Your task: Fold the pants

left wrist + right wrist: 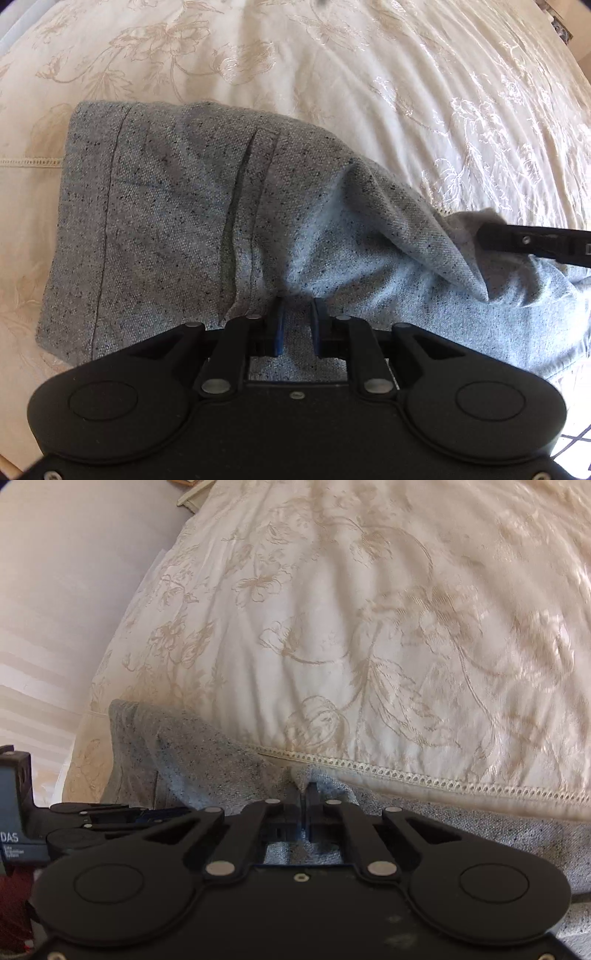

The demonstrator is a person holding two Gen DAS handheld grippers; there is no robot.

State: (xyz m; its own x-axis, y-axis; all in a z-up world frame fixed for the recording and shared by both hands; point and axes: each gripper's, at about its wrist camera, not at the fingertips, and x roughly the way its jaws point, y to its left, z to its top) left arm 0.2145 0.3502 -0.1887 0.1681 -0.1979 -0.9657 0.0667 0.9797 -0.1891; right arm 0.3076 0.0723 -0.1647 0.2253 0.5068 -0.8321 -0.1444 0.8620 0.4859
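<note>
Grey speckled pants (192, 221) lie on a cream floral bedspread (332, 66), hems to the left. My left gripper (298, 325) has its blue-padded fingers (279, 328) slightly apart with pants fabric between them, low over the cloth. The right gripper (487, 236) comes in from the right edge and pinches a raised fold of the pants. In the right wrist view my right gripper (303, 805) is shut on the pants (207, 760), fabric bunched at the tips. The left gripper (110, 812) shows at the left edge there.
The bedspread (369, 627) has a lace seam (406, 771) running just beyond the pants. A pale wall or headboard (55, 609) lies to the far left. The bed's edge and floor show at the lower right of the left wrist view (576, 439).
</note>
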